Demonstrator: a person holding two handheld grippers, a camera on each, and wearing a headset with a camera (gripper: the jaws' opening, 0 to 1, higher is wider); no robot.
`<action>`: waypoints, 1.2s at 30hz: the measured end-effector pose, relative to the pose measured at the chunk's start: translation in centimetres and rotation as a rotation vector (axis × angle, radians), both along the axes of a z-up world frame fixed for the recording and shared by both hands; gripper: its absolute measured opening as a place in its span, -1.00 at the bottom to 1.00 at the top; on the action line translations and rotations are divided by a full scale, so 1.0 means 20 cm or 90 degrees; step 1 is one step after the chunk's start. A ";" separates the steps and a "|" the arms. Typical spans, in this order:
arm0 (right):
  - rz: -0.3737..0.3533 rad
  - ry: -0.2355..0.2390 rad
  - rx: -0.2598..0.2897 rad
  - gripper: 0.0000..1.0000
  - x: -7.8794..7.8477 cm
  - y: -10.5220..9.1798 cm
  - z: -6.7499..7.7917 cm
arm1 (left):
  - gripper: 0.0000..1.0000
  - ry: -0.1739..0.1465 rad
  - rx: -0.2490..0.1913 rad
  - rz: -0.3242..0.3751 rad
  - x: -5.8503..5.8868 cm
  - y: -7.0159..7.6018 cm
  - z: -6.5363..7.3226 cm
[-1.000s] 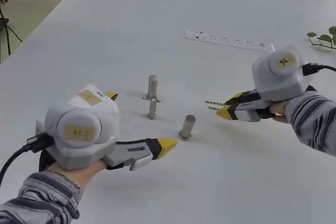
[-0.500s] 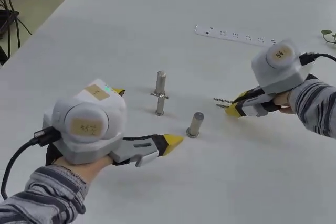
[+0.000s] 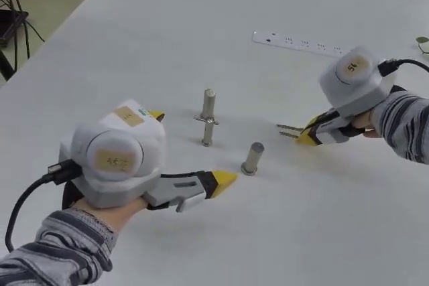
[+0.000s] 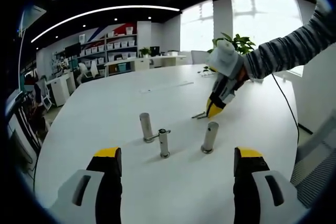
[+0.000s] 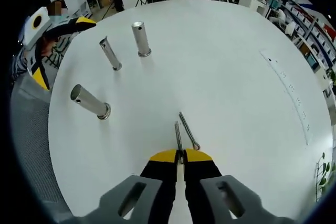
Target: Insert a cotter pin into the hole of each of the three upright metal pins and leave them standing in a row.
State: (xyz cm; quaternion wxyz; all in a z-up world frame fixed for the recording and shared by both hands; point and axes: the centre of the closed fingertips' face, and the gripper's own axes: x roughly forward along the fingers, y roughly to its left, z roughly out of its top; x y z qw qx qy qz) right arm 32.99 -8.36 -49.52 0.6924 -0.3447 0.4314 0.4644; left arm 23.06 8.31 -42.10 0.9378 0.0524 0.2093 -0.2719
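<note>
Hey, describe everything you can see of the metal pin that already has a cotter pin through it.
The fitted metal pin is a slim silvery cylinder, dull steel by its look, with a flat top and a wider foot. It stands upright on the white table. A thin wire cotter pin crosses it about midway up and sticks out on both sides. Nothing else touches it.
</note>
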 end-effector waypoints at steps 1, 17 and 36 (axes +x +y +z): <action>0.017 -0.006 -0.009 -1.00 0.00 0.00 0.00 | 0.73 0.001 0.000 -0.001 0.00 0.00 0.00; 0.063 -0.048 -0.017 -1.00 -0.03 0.00 0.05 | 0.60 0.016 -0.003 -0.025 -0.03 -0.04 -0.01; 0.107 -0.101 0.050 -1.00 -0.23 0.04 0.24 | 0.39 0.019 -0.001 -0.072 -0.07 -0.14 0.03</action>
